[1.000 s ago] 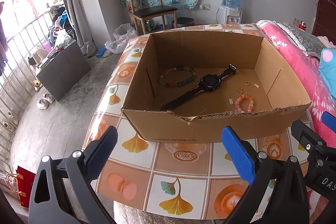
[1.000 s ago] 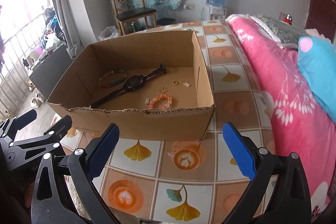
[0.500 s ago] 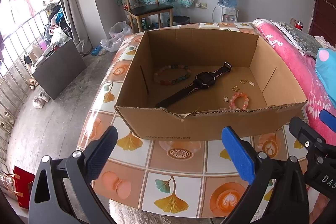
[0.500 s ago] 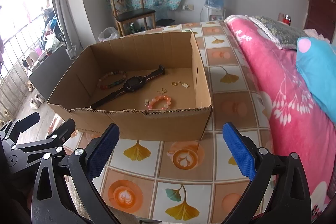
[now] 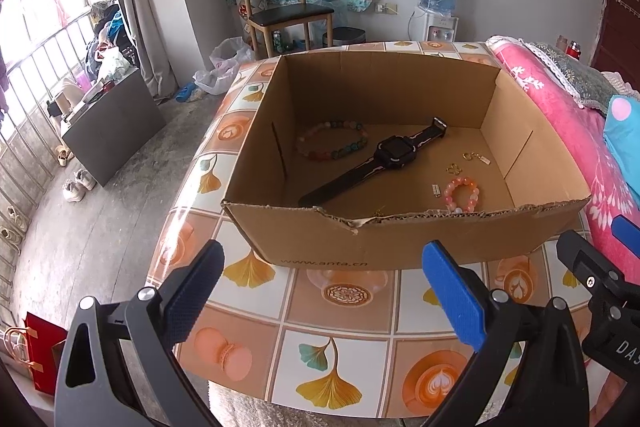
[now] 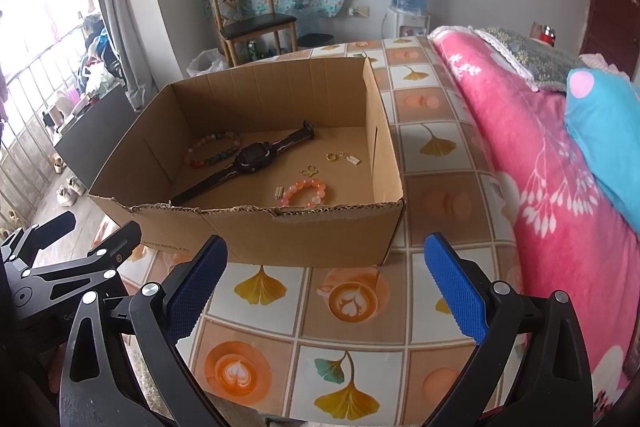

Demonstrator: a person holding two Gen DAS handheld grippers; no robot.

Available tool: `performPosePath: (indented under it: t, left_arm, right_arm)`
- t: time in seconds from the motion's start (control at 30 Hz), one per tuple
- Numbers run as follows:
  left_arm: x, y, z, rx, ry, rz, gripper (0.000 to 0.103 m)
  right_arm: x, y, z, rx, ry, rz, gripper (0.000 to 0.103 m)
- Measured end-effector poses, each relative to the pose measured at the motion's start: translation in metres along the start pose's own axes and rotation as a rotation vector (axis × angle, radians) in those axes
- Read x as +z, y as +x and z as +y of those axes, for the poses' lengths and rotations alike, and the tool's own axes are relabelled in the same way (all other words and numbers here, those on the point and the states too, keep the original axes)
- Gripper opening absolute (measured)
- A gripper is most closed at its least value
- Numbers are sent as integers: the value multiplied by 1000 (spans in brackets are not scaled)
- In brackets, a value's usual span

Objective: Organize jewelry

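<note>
Both grippers hover above the near edge of the table, fingers spread wide and holding nothing: the left gripper and the right gripper. Ahead of the fingers stands an open box. On its floor lie a black watch, a multicoloured bracelet left of it, a pink bracelet and small gold pieces to the right
</note>
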State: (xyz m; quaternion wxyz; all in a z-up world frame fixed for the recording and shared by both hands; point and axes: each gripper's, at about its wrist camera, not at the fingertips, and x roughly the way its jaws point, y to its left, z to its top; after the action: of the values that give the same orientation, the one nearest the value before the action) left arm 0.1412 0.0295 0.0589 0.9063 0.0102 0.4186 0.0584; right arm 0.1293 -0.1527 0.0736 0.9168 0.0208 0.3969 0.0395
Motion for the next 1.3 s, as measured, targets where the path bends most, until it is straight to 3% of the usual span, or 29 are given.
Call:
performPosePath:
  t: [1.3]
  left_arm:
    - [1, 1, 0, -9, 0, 4, 98]
  right_arm:
    - [-3, 4, 3, 3, -6, 5, 95]
